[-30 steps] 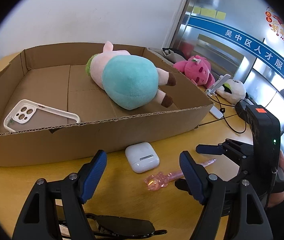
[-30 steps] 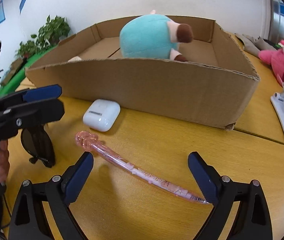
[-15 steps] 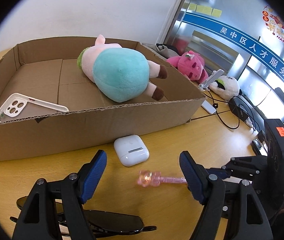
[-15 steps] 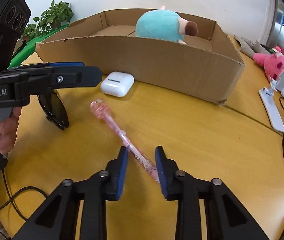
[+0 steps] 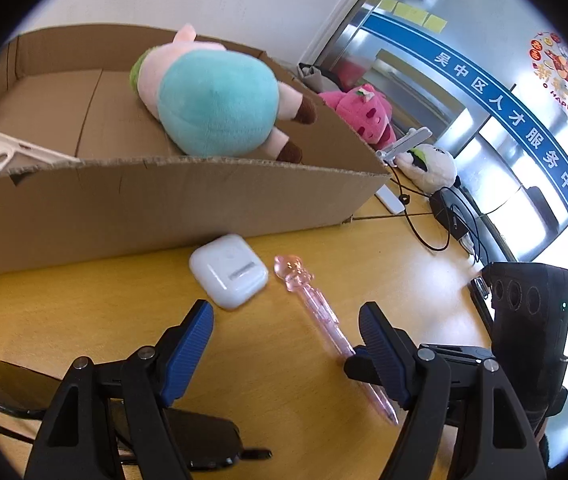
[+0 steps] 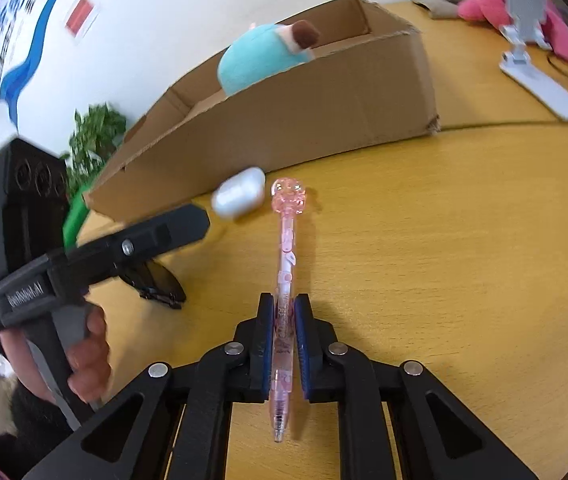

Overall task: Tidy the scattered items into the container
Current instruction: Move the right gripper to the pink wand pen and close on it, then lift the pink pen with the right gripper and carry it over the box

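My right gripper [image 6: 284, 312] is shut on a pink transparent pen [image 6: 285, 256]; the pen [image 5: 315, 308] points toward a cardboard box [image 6: 303, 112]. A white earbud case [image 5: 228, 272] lies on the yellow table by the box's near wall [image 5: 164, 208]; it also shows in the right wrist view [image 6: 240, 198]. My left gripper [image 5: 284, 332] is open, just short of the case. Black sunglasses [image 5: 188, 436] lie under it. In the box are a teal and pink plush [image 5: 212, 108] and a white phone case [image 5: 0, 156].
A pink plush [image 5: 363, 112], a white plush [image 5: 427, 164], a white phone stand [image 6: 531, 60] and black cables [image 5: 435, 224] lie right of the box. A green plant [image 6: 92, 136] stands behind the left gripper.
My right gripper has closed on the pink pen and turned it to point at the box. My left gripper has moved closer to the earbud case.
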`<action>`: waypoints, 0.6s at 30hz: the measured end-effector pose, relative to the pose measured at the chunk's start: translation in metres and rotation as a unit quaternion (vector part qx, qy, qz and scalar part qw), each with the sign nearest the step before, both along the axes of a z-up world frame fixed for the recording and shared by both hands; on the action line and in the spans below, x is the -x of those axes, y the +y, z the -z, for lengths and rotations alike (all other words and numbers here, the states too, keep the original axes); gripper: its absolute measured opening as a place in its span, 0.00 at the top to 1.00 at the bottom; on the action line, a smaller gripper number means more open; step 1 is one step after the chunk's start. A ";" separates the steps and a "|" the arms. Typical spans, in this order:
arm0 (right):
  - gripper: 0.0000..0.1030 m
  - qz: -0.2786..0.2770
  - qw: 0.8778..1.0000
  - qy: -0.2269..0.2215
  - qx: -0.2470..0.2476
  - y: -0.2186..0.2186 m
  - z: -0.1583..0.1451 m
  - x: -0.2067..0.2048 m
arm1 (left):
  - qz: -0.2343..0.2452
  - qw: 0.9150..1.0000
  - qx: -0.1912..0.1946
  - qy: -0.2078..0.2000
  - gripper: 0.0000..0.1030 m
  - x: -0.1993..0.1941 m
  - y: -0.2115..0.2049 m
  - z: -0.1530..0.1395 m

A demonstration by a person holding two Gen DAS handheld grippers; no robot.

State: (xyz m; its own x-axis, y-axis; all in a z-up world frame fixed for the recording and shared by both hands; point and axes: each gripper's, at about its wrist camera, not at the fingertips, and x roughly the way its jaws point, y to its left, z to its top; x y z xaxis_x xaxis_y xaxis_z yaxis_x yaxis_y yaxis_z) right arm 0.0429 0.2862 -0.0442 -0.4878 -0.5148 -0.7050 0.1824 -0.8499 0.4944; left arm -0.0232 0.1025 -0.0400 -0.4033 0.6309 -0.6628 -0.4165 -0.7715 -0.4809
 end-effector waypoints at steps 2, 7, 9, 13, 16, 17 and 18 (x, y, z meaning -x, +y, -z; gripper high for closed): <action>0.89 -0.001 0.999 -0.005 0.033 0.002 0.004 -0.001 | 0.001 1.000 -0.012 -0.020 0.27 0.003 0.000 0.005; 0.89 -0.010 0.999 -0.005 0.049 -0.003 0.005 -0.005 | 0.004 0.999 -0.033 -0.035 0.27 0.004 -0.001 0.007; 0.89 -0.017 0.998 0.002 0.061 -0.005 0.002 -0.009 | 0.005 0.998 -0.040 -0.040 0.27 0.006 -0.001 0.008; 0.89 -0.036 0.997 0.024 0.070 -0.005 -0.006 -0.016 | 0.003 0.998 -0.054 -0.044 0.29 0.006 -0.003 0.008; 0.89 -0.052 0.996 0.031 0.072 -0.011 -0.011 -0.021 | 0.003 0.997 -0.067 -0.044 0.41 0.007 -0.005 0.006; 0.89 -0.055 0.995 0.031 0.073 -0.013 -0.012 -0.022 | 0.002 0.997 -0.066 -0.043 0.47 0.007 -0.005 0.005; 0.89 -0.059 0.995 0.031 0.075 -0.014 -0.012 -0.023 | 0.002 0.997 -0.066 -0.042 0.50 0.007 -0.005 0.005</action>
State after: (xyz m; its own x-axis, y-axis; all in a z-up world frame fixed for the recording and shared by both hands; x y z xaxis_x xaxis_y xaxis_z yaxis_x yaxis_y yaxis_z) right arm 0.0660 0.2719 -0.0322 -0.4570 -0.6687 -0.5865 0.3110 -0.7379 0.5990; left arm -0.0304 0.0978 -0.0448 -0.3473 0.7167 -0.6048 -0.3741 -0.6973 -0.6115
